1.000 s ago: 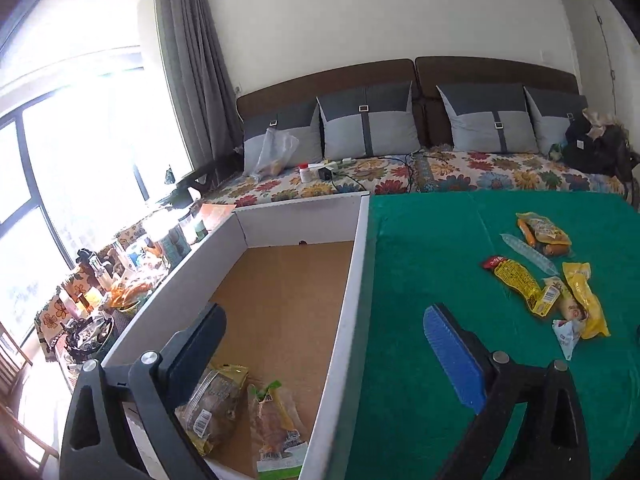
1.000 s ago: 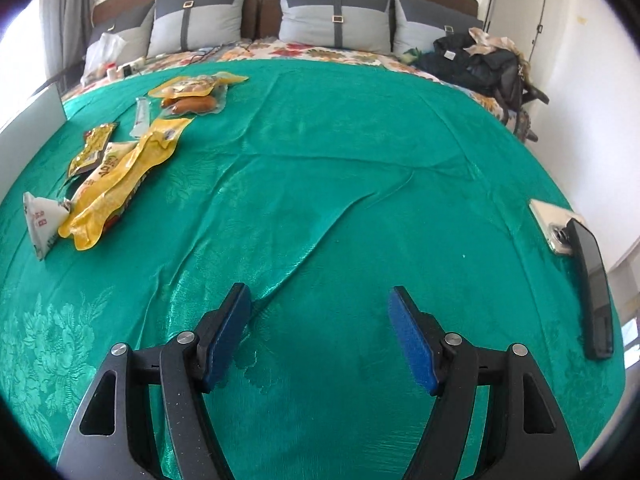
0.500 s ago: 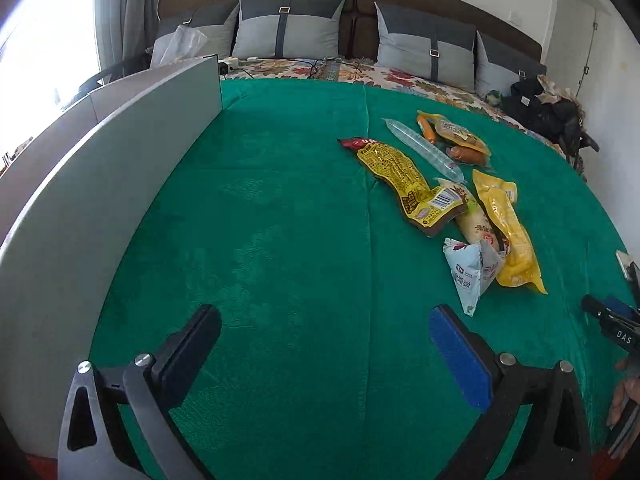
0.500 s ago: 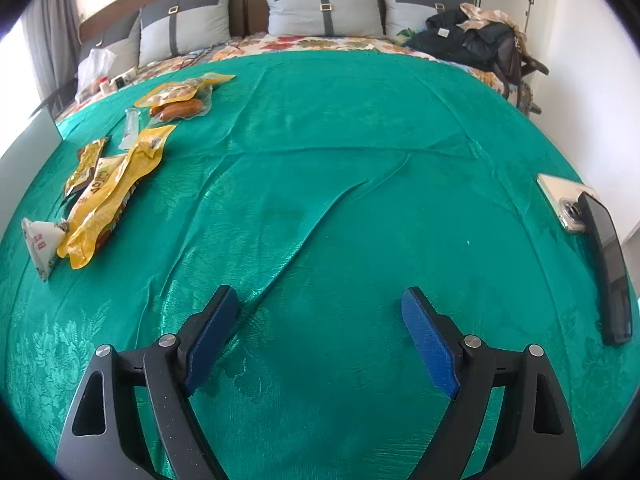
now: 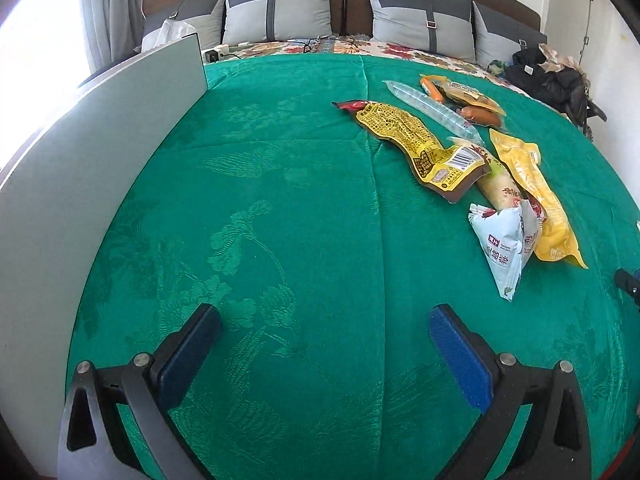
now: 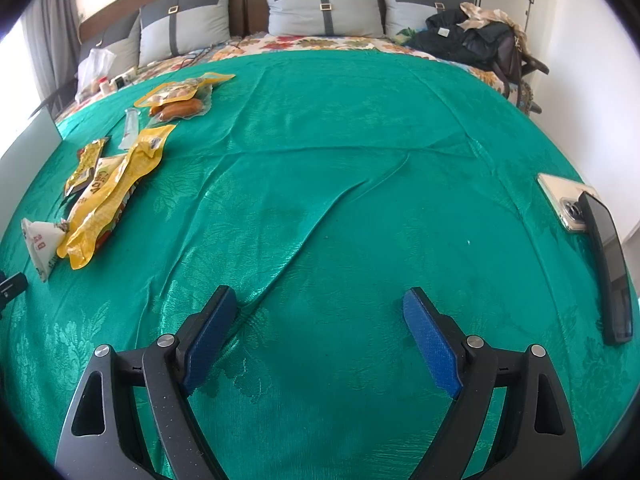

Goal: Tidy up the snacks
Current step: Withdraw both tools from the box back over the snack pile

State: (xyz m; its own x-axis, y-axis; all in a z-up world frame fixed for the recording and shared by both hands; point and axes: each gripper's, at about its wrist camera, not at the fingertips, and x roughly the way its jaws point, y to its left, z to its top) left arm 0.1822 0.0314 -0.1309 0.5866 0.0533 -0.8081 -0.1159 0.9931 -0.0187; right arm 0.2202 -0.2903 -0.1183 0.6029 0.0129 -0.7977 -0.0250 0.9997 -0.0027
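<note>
Several snack packets lie in a loose row on the green cloth (image 5: 280, 200). Among them are a yellow printed packet (image 5: 416, 148), a white triangular packet (image 5: 506, 248), a plain yellow bag (image 5: 536, 192), a clear tube (image 5: 432, 110) and a sausage pack (image 5: 472, 100). My left gripper (image 5: 323, 314) hangs open over bare cloth, left of and nearer than the white packet, with nothing between its fingers. My right gripper (image 6: 318, 294) is open and empty above a crease in the cloth. From there the yellow bag (image 6: 116, 192) and white packet (image 6: 40, 244) lie far to its left.
The grey wall of the box (image 5: 100, 152) runs along the cloth's left edge; its inside is hidden. A light phone (image 6: 568, 204) and a dark slab (image 6: 608, 272) lie at the right edge. Pillows (image 6: 324, 4) and dark bags (image 6: 472, 36) sit behind.
The left gripper swung from above the box, with packets inside, to low over the green cloth, then crept nearer the snacks. The right gripper's jaws widened; it stayed in place.
</note>
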